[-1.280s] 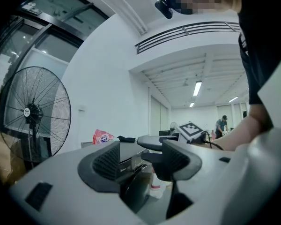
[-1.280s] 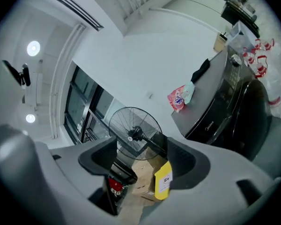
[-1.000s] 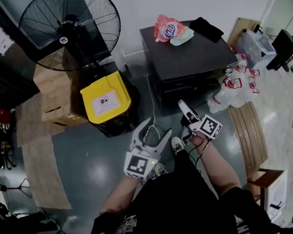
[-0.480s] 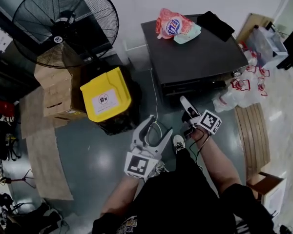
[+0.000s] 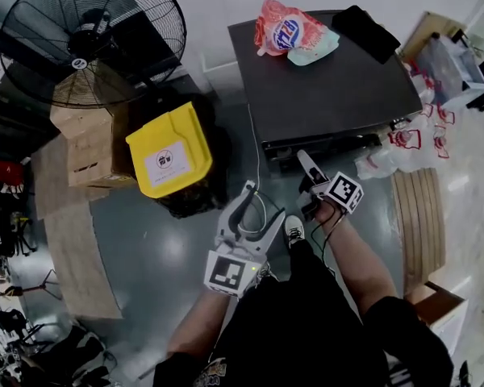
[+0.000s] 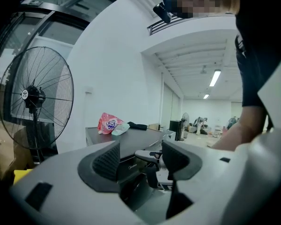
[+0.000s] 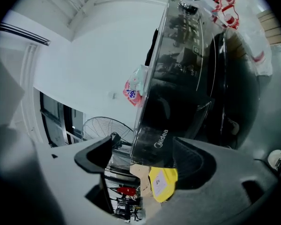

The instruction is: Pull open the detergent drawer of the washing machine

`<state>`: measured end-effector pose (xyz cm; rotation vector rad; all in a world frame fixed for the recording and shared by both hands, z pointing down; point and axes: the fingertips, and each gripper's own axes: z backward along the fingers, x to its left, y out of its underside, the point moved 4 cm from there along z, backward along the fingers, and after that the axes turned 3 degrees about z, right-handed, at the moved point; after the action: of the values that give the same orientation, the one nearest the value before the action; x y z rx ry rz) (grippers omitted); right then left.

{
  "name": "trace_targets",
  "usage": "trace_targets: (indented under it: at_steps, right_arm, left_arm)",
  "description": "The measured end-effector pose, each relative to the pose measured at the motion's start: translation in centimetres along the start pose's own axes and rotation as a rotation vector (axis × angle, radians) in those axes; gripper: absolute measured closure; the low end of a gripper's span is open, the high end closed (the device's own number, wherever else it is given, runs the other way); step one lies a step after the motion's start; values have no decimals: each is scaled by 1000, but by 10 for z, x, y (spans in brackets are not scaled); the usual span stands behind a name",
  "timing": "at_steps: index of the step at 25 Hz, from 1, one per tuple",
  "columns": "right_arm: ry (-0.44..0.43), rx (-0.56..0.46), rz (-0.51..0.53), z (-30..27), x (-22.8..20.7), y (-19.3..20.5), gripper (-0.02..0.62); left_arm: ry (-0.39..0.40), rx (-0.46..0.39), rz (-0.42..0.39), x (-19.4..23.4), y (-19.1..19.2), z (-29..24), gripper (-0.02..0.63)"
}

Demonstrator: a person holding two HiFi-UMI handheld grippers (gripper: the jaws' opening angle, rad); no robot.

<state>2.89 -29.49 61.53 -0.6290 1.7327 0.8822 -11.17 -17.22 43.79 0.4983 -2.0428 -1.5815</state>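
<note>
The black washing machine stands ahead, seen from above, and its drawer sits flush in the front top strip. My right gripper is rolled on its side just short of that strip. Its jaws are opening and touch nothing. In the right gripper view the left end of the glossy panel, with a white brand mark, shows in the gap of the right gripper. My left gripper hangs open and empty over the floor, lower and to the left. The left gripper looks at the machine's front.
A yellow-lidded bin and cardboard boxes stand left of the machine, under a big floor fan. A detergent bag and a black cloth lie on the machine. Bottle packs and a wooden pallet are on the right.
The right gripper has come closer to the machine's front strip and has rolled. The machine looms larger in the head view. The left gripper has shifted only slightly.
</note>
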Motion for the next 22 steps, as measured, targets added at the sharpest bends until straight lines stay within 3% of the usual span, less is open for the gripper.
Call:
trace_targets:
  at_steps: [7,13,22]
  right_arm:
    - [27,1,-57,-19,-28,-11,132]
    - [18,13,-63,-25,-36,-15,149]
    - [69,37,-104,-27,-47,-14,133]
  left_arm:
    - [-10,23,23,9,8,-25,348]
    - [-19,44,37,14,14,-39,348]
    - [-15,46,51,16,13,-50,348]
